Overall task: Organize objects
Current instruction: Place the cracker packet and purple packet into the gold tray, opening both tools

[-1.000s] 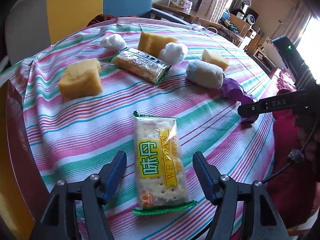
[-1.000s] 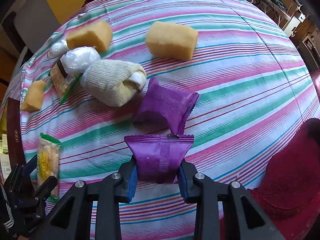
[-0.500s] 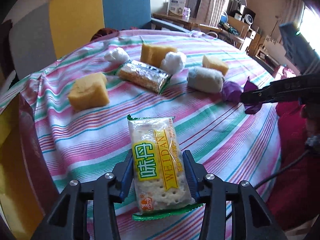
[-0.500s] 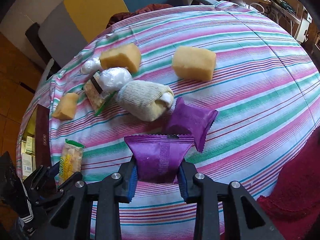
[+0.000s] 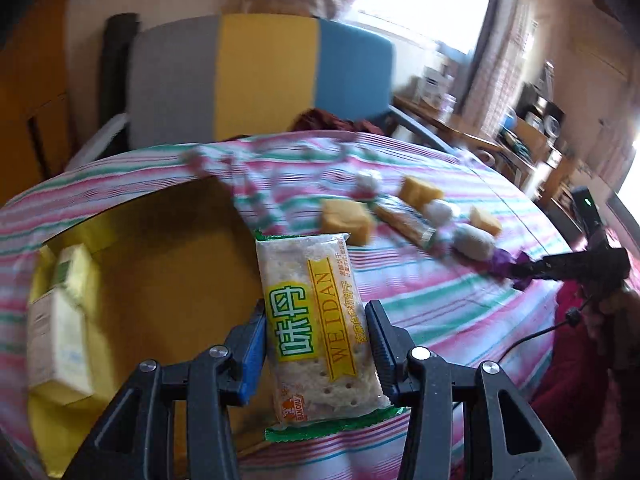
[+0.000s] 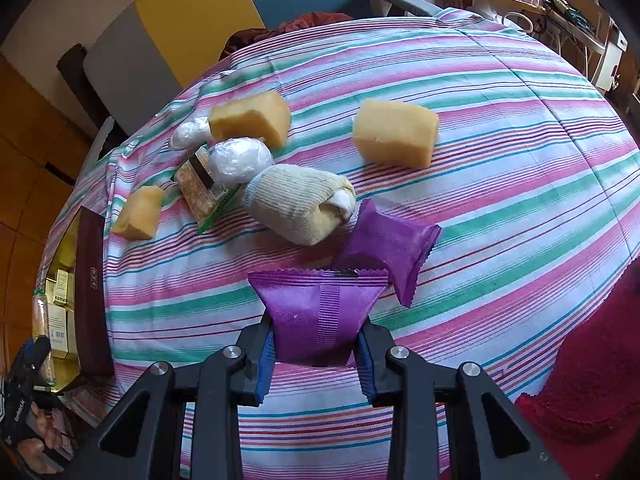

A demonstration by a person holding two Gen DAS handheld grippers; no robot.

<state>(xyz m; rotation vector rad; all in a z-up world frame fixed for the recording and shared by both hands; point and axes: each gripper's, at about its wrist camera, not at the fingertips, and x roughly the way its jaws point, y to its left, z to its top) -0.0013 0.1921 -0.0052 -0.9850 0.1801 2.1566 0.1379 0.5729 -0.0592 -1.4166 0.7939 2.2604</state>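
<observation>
My left gripper [image 5: 315,314] is shut on a cracker packet [image 5: 308,272] with a yellow-green label. It holds the packet in the air at the edge of an open yellow box [image 5: 168,264] left of the table. My right gripper [image 6: 316,334] is shut on a purple snack packet [image 6: 320,308] just above the striped tablecloth [image 6: 520,184]. A second purple packet [image 6: 390,240] lies right behind it. In the right wrist view the left gripper [image 6: 30,354] shows at the far left beside the box.
Yellow sponges [image 6: 250,118] [image 6: 394,132] [image 6: 138,212], two white wrapped balls [image 6: 240,158], a rolled sock [image 6: 300,200] and another cracker packet [image 6: 196,188] lie mid-table. Small cartons [image 5: 60,320] sit in the box. A chair [image 5: 260,76] stands behind, red cloth [image 6: 592,380] at right.
The left gripper closed on the cracker packet, lifted it off the cloth and swung it left to the yellow box. The right gripper kept its hold and tilted slightly.
</observation>
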